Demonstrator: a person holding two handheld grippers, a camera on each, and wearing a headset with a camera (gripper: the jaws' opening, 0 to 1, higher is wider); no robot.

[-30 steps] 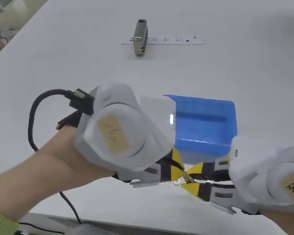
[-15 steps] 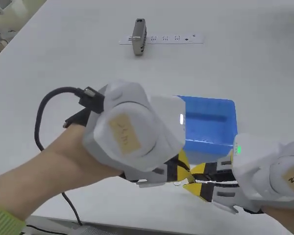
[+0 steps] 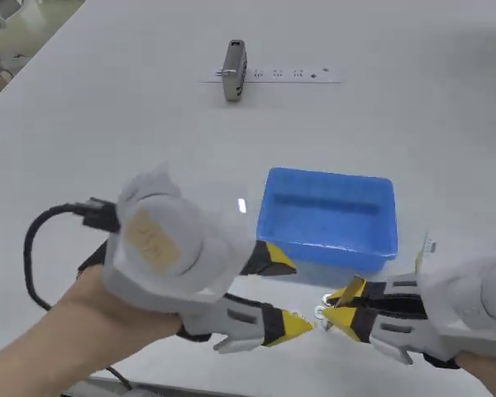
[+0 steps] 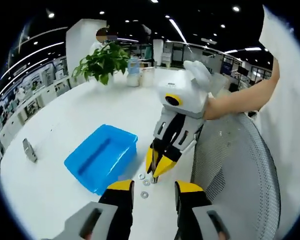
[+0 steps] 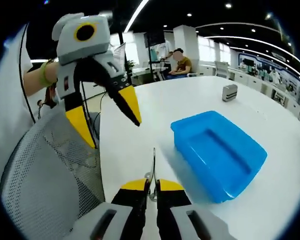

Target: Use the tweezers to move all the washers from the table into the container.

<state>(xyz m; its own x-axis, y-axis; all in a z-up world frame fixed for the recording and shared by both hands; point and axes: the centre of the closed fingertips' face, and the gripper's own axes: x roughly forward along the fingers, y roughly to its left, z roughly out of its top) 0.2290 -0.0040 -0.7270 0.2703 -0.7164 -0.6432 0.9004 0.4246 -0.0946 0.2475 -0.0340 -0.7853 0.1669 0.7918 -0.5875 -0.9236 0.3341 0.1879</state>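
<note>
Two facing tip-to-tip: left tongs (image 3: 295, 296) gaping, right tongs (image 3: 341, 304) clamping tweezers (image 5: 153, 167)

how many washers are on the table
3 small silver ring washers: one, one, one, clustered on the white table beside the blue plastic container; others may be hidden.

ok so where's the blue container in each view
Head view: the blue container sits right of centre.
Left gripper view: it sits at the lower left.
Right gripper view: it sits right of centre.
Shared landmark: the grey metal block, standing apart from it.
</note>
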